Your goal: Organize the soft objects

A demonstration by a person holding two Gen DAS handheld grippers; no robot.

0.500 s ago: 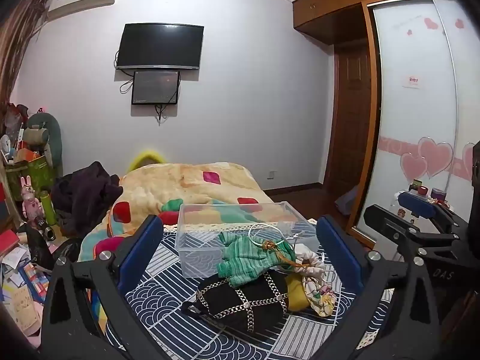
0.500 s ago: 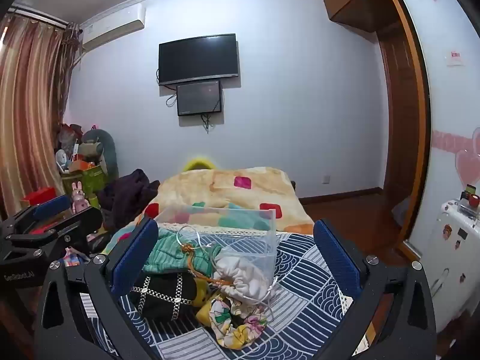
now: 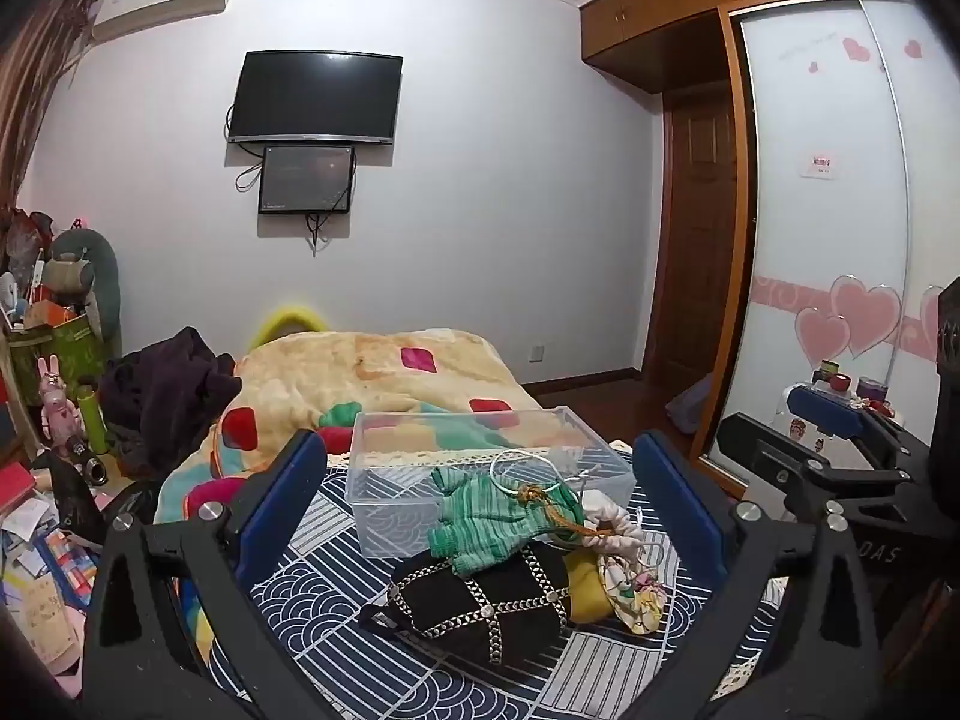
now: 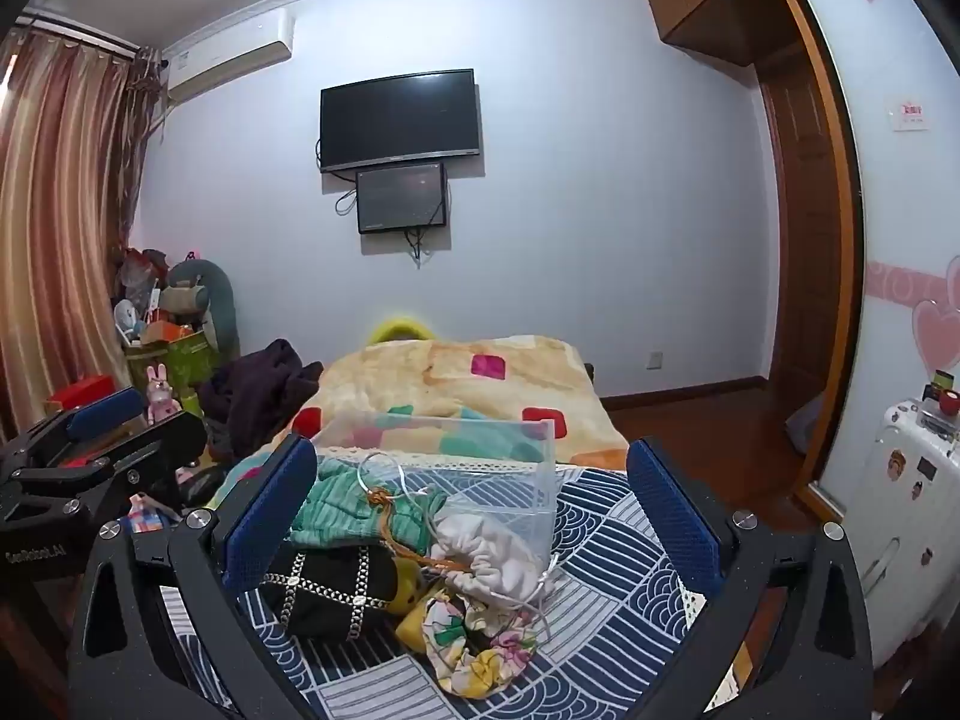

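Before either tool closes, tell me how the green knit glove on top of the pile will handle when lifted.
The green knit glove looks floppy: it drapes over the black chain-trimmed bag, so it will likely sag from a pinch. It is probably light and not slippery, being ribbed knit. The tan cord and white ring lie across it and may snag or drag along.

i see the clear box [image 3: 480, 468] open on top; the green glove [image 3: 498, 516] blocks its near wall.

You see a television [image 3: 316, 97] on the wall, a quilt [image 3: 384, 381] on the bed, and curtains [image 4: 57, 228] at left.
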